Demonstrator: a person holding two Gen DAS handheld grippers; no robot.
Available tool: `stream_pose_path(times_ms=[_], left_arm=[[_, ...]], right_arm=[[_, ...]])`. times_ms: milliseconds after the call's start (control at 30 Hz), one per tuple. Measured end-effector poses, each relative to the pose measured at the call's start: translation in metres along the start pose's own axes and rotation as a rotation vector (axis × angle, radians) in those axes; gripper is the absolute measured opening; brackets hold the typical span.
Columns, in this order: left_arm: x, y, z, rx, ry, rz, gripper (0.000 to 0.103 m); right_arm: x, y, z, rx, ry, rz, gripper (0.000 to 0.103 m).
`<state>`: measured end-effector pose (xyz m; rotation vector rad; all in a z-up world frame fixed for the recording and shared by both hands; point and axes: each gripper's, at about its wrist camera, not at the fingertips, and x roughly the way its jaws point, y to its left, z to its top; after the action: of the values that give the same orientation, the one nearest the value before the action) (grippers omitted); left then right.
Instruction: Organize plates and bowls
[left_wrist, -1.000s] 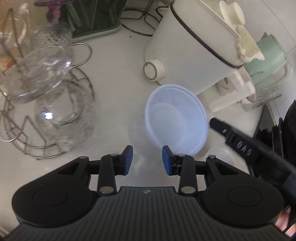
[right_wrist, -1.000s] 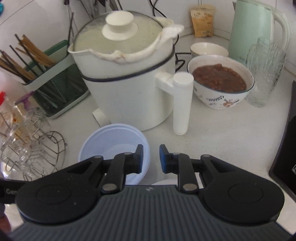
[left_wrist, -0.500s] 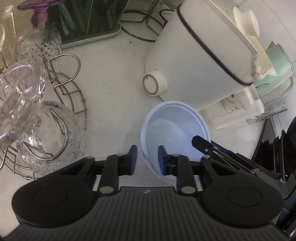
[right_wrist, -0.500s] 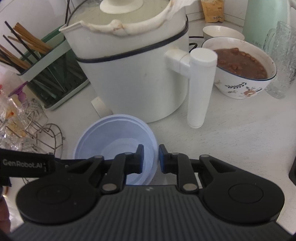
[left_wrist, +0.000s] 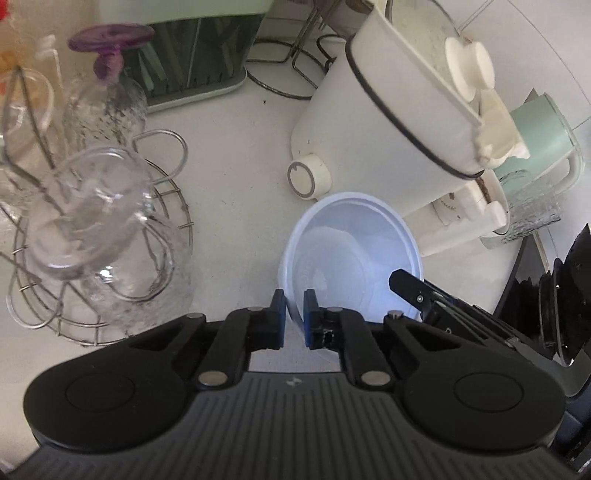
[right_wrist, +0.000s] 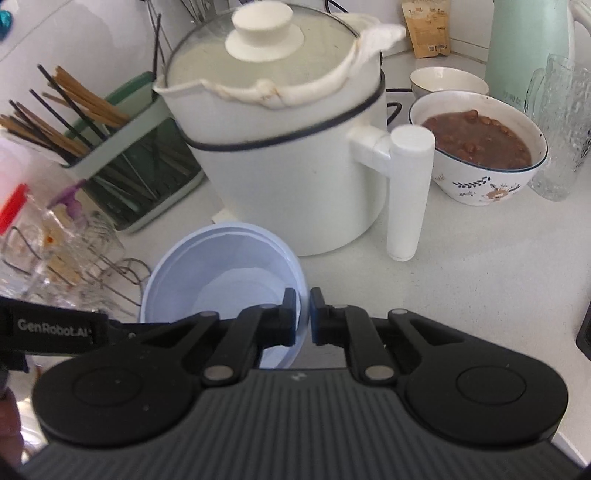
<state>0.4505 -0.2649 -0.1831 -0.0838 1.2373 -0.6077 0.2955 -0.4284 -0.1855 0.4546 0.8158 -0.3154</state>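
Note:
A pale blue plastic bowl (left_wrist: 351, 254) sits tilted in front of the white pot (left_wrist: 388, 122). My left gripper (left_wrist: 294, 317) is shut on the bowl's near rim, one finger inside and one outside. In the right wrist view my right gripper (right_wrist: 303, 319) is shut on the opposite rim of the same bowl (right_wrist: 229, 280). The right gripper also shows as a black finger (left_wrist: 417, 291) at the bowl's right edge in the left wrist view. Dark plates (left_wrist: 561, 295) stand in a rack at the far right.
A wire rack with glass cups (left_wrist: 92, 229) stands left. A green chopstick holder (right_wrist: 122, 166) is behind. A patterned bowl of brown beans (right_wrist: 480, 147), a small white bowl (right_wrist: 447, 81), a mint kettle (right_wrist: 524, 48) and a glass mug (right_wrist: 561, 125) stand right of the white pot (right_wrist: 288, 155).
Both grippers moved in onto the blue bowl and closed on its rim, left on one side, right on the other. The bowl has tilted up a little.

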Motion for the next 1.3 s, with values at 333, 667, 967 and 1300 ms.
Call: stream_pose_path(times_ms=[333, 667, 967, 1300], left_arm=[[-0.045, 0.007, -0.015, -0.075, 0.009, -0.05, 0.011], [-0.098, 0.015, -0.052, -0.081, -0.011, -0.076, 0.011], [-0.126, 0.043, -0.082, -0.118, -0.021, -0.091, 0.012], [-0.141, 0.08, -0.119, -0.171, -0.016, -0.022, 0.012]], right_arm=[[-0.054, 0.013, 0.006, 0.02, -0.058, 0.056, 0.01], [-0.103, 0.035, -0.002, 0.007, -0.079, 0.09, 0.01], [-0.124, 0.059, -0.023, -0.034, -0.077, 0.113, 0.01], [-0.121, 0.086, -0.055, -0.084, 0.001, 0.176, 0.01]])
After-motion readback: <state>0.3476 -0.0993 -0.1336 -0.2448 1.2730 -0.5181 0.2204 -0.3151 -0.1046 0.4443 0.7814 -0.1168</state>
